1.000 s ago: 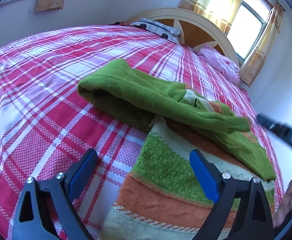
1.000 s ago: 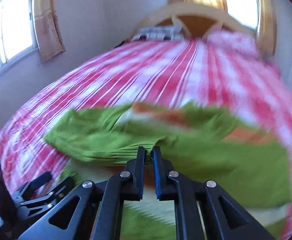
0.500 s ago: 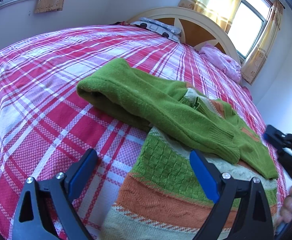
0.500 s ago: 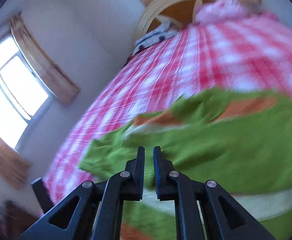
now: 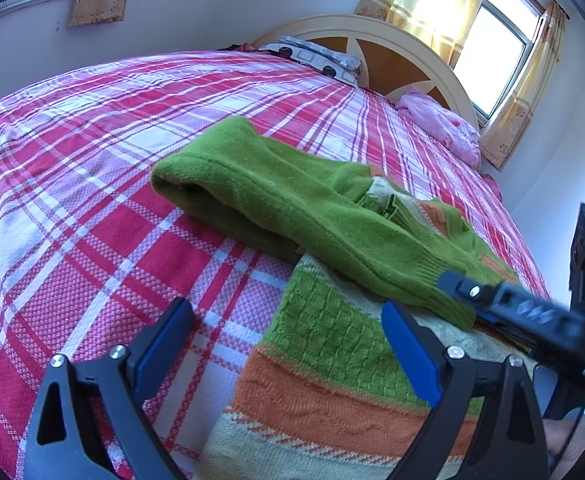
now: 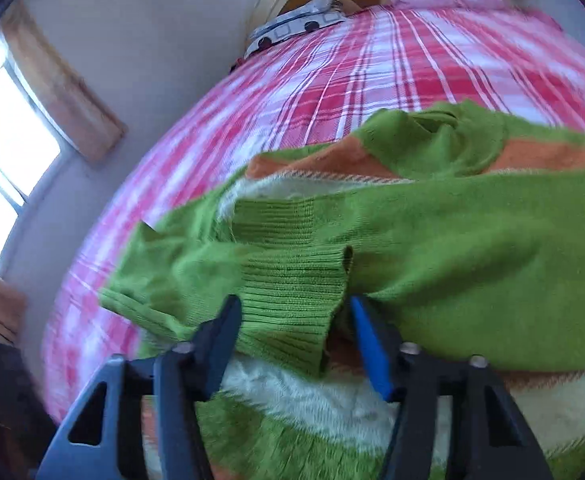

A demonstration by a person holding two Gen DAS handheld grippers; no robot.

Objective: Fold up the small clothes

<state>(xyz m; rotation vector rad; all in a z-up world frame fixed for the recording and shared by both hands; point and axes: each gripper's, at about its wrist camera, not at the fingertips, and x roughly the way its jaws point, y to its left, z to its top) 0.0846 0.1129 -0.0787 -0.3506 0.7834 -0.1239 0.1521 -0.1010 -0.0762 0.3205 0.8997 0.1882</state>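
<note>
A small knitted sweater (image 5: 344, 344), banded in green, orange and cream, is lying on the bed (image 5: 104, 184) with its plaid cover, near the edge closest to the person. One green sleeve (image 5: 292, 208) is lying folded across the chest, its ribbed cuff (image 6: 292, 300) resting on the cream band.

The right gripper (image 6: 296, 332) is sitting low over that cuff and its jaws are opening: the cuff is lying between the blue pads, which no longer seem to be pressing on it, so the sleeve appears to be getting set down. In the left wrist view the same gripper (image 5: 472, 300) is showing at the cuff's end, slightly blurred.

The left gripper (image 5: 288, 356) is hovering with its jaws wide apart and nothing in them, one finger over the plaid cover and the other over the sweater's green waffle band.

To finish this step well, the right jaws should be opening fully before the gripper is pulling back, otherwise the ribbing could snag on a pad and drag the sleeve off the chest. Pulling away along the sleeve's own line, not sideways, would be keeping the fold straight. The sleeve looks bunched and thick near the shoulder, so a light press there may be helping it lie flat. The left gripper looks well placed for taking the hem for the next fold.
</note>
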